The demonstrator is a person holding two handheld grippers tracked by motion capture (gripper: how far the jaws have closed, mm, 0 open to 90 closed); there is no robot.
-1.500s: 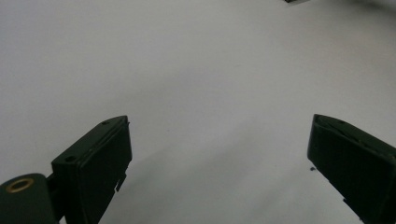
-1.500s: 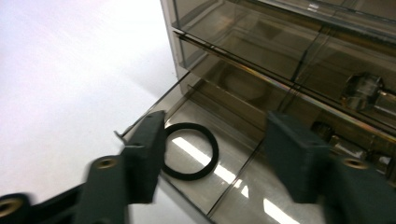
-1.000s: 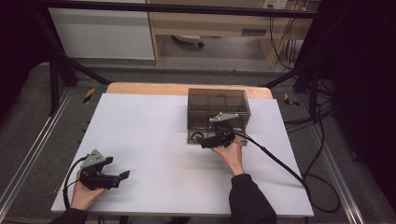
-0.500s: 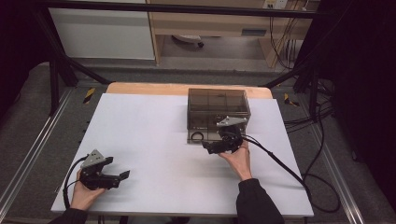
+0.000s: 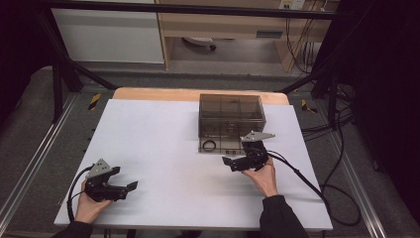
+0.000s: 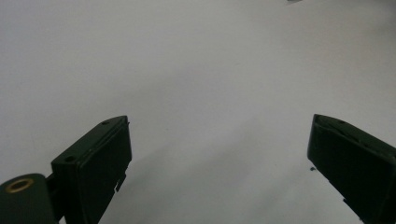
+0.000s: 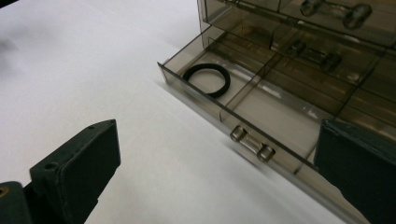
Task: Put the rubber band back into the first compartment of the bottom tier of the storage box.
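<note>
Black jaws of the right gripper (image 5: 236,162) are standing spread wide and empty, hovering just near the pulled-out bottom drawer (image 7: 261,105) of a smoky translucent drawer cabinet (image 5: 231,114). In the right gripper view, the drawer's clear handle (image 7: 252,142) is lying between the two jaws, a little beyond them and untouched. A black rubber ring (image 7: 206,80) is lying flat in the drawer's left compartment, while the compartment beside it is looking bare. The closed drawers above are holding small parts too blurred to name. The person's right hand (image 5: 262,177) is gripping the tool from the near side. Far to the left, at the near left corner of the white table (image 5: 163,139), the left gripper (image 5: 126,187) is resting with its jaws likewise released, nothing between them, well apart from the cabinet.
</note>
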